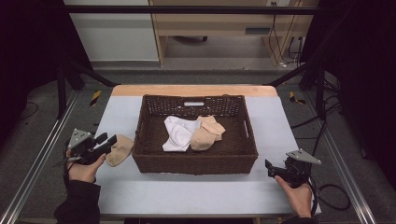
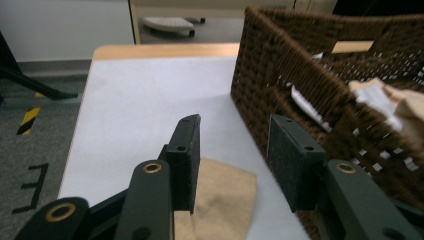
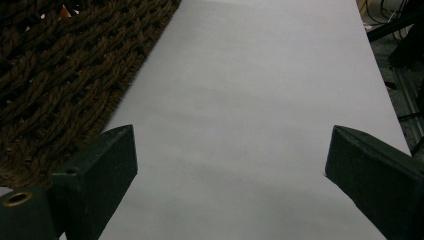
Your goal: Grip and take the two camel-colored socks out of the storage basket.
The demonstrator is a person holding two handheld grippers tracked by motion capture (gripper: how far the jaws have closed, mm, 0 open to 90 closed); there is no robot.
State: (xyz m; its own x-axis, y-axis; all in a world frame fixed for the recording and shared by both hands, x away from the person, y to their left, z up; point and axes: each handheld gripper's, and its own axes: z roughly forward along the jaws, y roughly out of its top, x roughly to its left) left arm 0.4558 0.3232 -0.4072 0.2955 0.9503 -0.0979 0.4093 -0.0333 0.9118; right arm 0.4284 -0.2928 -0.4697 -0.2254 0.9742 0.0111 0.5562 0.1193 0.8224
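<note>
A tan sock (image 1: 120, 149) lies flat on the grey table just left of a dark wicker basket (image 1: 194, 165). My left gripper (image 1: 107, 140) hovers at the sock's left end. In the left gripper view the jaws stand apart over the tan sock (image 2: 220, 200), and the pads (image 2: 186, 160) do not press on it. Inside the basket lie a white cloth (image 1: 178, 133) and tan socks (image 1: 205, 135). My right gripper (image 1: 273, 169) rests low at the basket's front right corner, open wide (image 3: 230, 165) over bare table.
The basket wall (image 2: 300, 85) rises close to the right of the left jaws. In the right gripper view the basket's weave (image 3: 60, 75) is at the left. The table (image 1: 187, 196) has free room in front of the basket. Metal rails run along both sides.
</note>
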